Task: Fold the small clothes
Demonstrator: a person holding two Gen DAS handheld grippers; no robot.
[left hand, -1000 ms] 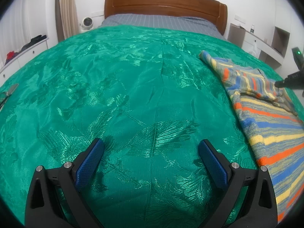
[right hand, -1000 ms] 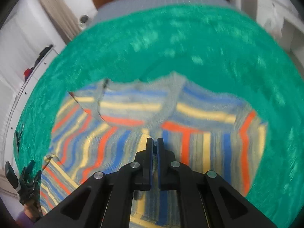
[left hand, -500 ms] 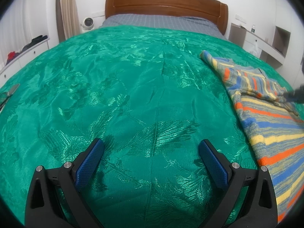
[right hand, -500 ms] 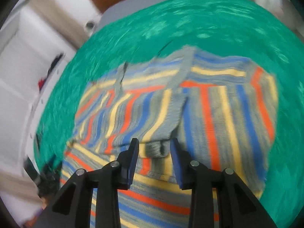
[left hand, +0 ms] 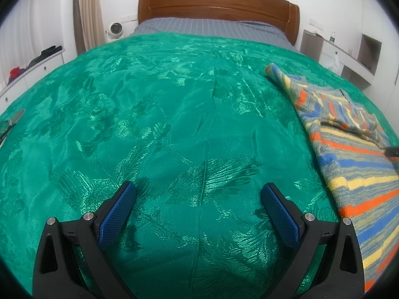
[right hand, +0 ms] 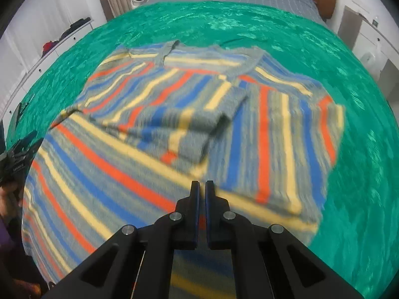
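Observation:
A small striped sweater (right hand: 154,134) in grey, orange, blue and yellow lies flat on the green bedspread (right hand: 361,174). Its left sleeve (right hand: 179,114) is folded across the chest. In the left wrist view the sweater (left hand: 354,154) lies at the right edge. My right gripper (right hand: 202,189) hovers over the sweater's lower middle, jaws shut and empty. My left gripper (left hand: 198,199) is open and empty, low over bare bedspread (left hand: 174,124) to the left of the sweater. The right gripper's tip (left hand: 392,150) shows at the far right of the left wrist view.
A wooden headboard (left hand: 217,0) and grey sheet (left hand: 209,27) lie at the far end. White cabinets (left hand: 30,69) run along the left, a white desk (left hand: 349,52) on the right. A small fan (left hand: 115,28) stands by the curtain.
My right gripper let go of the sleeve on the sweater's chest, drew back toward the hem and shut again. The left gripper stayed still.

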